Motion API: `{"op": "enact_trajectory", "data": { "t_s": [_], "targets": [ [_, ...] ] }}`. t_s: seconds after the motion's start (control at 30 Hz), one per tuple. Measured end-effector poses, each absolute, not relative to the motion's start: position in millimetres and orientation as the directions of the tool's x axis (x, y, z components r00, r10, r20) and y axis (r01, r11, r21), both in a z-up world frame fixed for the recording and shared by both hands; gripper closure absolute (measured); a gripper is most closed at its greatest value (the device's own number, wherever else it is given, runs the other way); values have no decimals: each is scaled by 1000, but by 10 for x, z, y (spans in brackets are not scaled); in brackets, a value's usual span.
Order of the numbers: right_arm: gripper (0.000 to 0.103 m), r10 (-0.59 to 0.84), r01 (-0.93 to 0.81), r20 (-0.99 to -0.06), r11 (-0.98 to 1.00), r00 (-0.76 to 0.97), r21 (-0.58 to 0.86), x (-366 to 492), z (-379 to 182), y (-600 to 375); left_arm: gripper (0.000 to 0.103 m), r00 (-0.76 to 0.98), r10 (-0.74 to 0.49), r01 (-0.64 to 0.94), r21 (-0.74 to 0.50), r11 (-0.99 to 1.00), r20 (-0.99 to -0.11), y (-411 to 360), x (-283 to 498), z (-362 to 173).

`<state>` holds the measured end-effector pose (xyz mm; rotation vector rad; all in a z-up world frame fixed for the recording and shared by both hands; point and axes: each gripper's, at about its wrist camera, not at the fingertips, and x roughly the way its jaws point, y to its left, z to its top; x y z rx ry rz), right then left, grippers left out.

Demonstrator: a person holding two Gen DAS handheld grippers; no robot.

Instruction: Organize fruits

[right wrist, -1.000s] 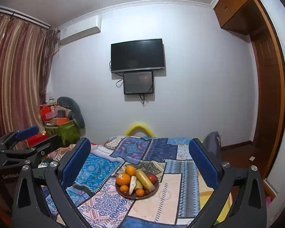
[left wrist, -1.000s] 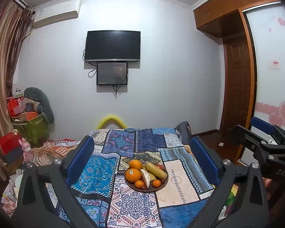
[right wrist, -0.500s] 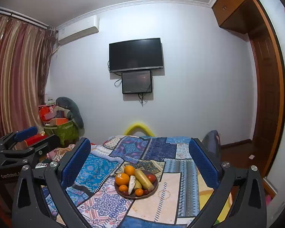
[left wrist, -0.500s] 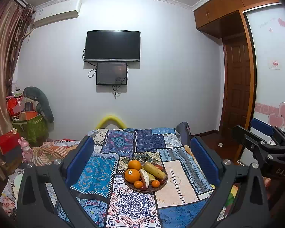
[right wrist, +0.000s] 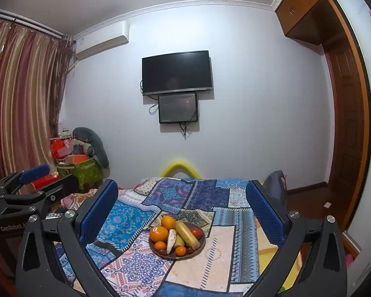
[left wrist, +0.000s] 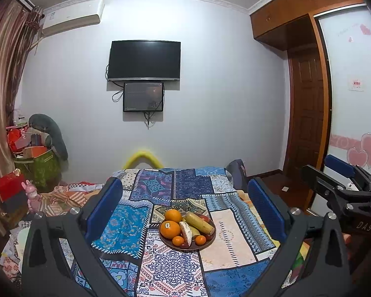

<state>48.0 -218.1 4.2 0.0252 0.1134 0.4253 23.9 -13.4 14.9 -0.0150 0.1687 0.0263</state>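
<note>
A brown plate (left wrist: 205, 245) of fruit sits on a patchwork cloth (left wrist: 126, 225). It holds two large oranges (left wrist: 170, 229), small tangerines, a yellow-green banana (left wrist: 199, 221), a pale wedge and red fruit. In the right wrist view the plate (right wrist: 200, 247) lies ahead with the banana (right wrist: 186, 234) on top. My left gripper (left wrist: 185, 205) is open and empty, well above and short of the plate. My right gripper (right wrist: 183, 204) is open and empty too. Each gripper shows at the edge of the other's view.
The cloth covers a bed or table with a yellow arch (left wrist: 144, 158) at its far end. A wall TV (left wrist: 144, 60) hangs behind. Clutter, a green bag (left wrist: 37, 165) and curtains stand at the left. A wooden door (left wrist: 306, 113) is at the right.
Both grippers have drifted slightly; the plate sits a touch lower and more central in the right wrist view. Nothing was grasped or moved.
</note>
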Motion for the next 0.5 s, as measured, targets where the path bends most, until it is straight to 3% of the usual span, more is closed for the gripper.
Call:
{"op": "enact_trajectory", "data": {
  "t_s": [0.5],
  "targets": [
    [0, 414, -411, -101, 910, 905, 45, 450, 61, -2180, 0, 985, 9, -12, -16, 1000, -173, -158, 228, 148]
  ]
}}
